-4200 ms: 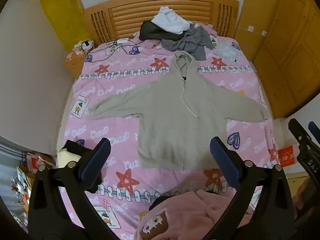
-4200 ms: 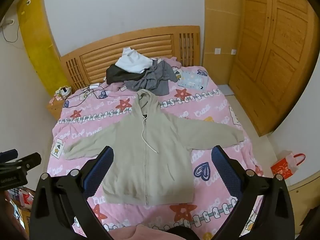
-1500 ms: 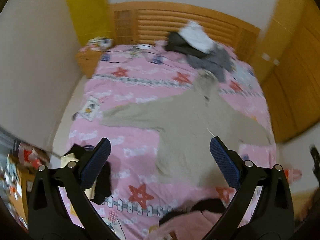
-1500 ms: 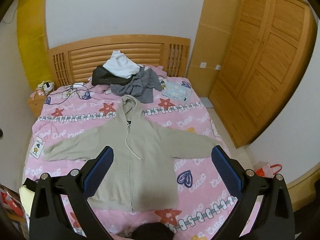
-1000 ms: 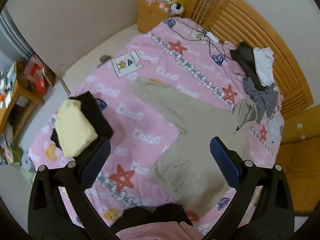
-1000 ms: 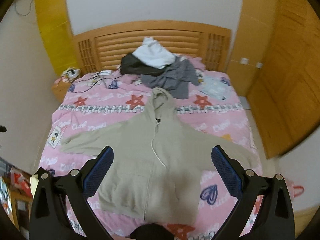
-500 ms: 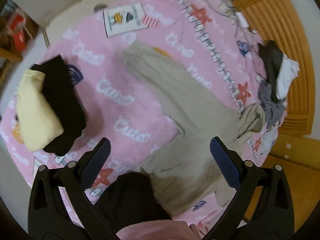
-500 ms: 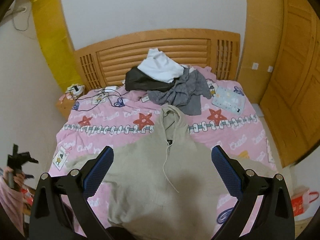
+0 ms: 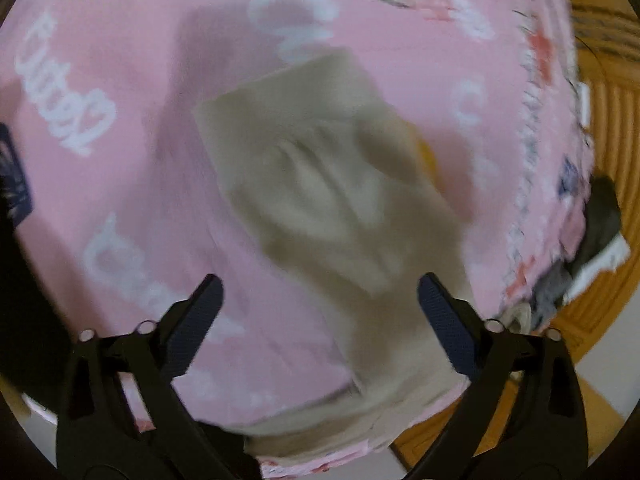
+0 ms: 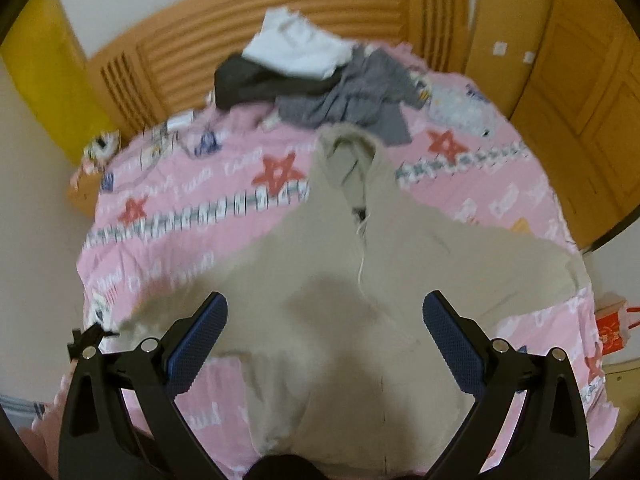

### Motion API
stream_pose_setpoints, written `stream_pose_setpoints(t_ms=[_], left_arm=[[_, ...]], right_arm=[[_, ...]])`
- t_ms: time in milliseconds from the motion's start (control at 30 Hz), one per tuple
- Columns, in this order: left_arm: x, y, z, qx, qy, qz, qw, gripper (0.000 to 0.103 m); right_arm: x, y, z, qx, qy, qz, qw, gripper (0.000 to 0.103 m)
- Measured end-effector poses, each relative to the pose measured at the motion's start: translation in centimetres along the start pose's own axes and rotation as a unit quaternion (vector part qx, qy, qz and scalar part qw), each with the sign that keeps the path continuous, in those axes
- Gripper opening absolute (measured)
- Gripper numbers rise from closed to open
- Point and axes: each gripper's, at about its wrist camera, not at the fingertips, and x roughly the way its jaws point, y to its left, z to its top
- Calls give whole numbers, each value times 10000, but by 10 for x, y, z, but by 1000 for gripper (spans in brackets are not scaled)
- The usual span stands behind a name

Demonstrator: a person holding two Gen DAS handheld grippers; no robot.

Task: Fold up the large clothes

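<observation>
Pink bedding with white words fills my left view, all blurry. My left hand-held gripper has just been closing a little but is spread wide, pinching nothing. The tan hoodie's sleeve lies right under it, cuff toward 11 o'clock.

Next, the right view. My right hand-held gripper is spread wide and empty too. The hoodie lies flat on the bed, not folded yet. A messy clothes pile sits at 12 o'clock by the wooden headboard.
</observation>
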Motion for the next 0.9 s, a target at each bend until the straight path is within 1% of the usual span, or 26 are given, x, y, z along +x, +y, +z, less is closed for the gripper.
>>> stream_pose_setpoints(t_ms=[33, 67, 100, 133, 167, 200, 233, 267, 300, 400, 467, 533, 567, 633, 733, 833, 900], left_arm=[[10, 5, 8, -78, 3, -91, 9999, 89], [16, 8, 12, -141, -16, -149, 9998, 81], [24, 11, 17, -160, 17, -255, 9995, 69], [32, 11, 20, -146, 77, -283, 9995, 62], [37, 10, 22, -123, 100, -244, 9996, 44], [43, 8, 23, -45, 99, -144, 9998, 33], [46, 5, 24, 21, 56, -28, 10000, 27], [47, 2, 25, 78, 26, 36, 10000, 14], [45, -2, 24, 137, -51, 57, 9999, 11], [34, -17, 15, 322, -343, 162, 9988, 8], [22, -36, 2, 621, -622, 319, 9956, 7], [12, -56, -11, 985, -845, 380, 9908, 7], [5, -70, -20, 1264, -972, 365, 9865, 6], [-4, -93, -38, 1610, -1130, 338, 9799, 6], [-16, -126, -68, 2033, -1287, 92, 9706, 6], [-25, -156, -106, 2504, -1420, -147, 9575, 6], [-27, -176, -136, 2878, -1468, -302, 9459, 6]], right_arm=[[5, 5, -5, -42, 55, 34, 10000, 95], [12, 12, -9, -105, 107, 47, 9999, 95], [16, 17, -14, -178, 148, 34, 9997, 95], [21, 23, -20, -288, 182, 23, 9994, 95], [25, 27, -26, -385, 210, -37, 9990, 95], [26, 30, -29, -426, 229, -83, 9988, 95], [28, 31, -35, -463, 248, -109, 9986, 95], [28, 30, -39, -466, 267, -103, 9985, 95], [28, 28, -41, -450, 276, -97, 9986, 95], [22, 17, -51, -292, 241, -140, 9992, 95], [18, 10, -52, -185, 183, -123, 9996, 95], [13, -3, -56, -78, 65, -145, 9998, 95], [11, -7, -56, -46, 26, -159, 9999, 95], [11, -20, -60, 47, -59, -145, 9999, 95], [18, -43, -69, 164, -177, -51, 9997, 95], [37, -68, -76, 257, -284, 36, 9993, 95], [57, -87, -81, 376, -327, 142, 9987, 95]])
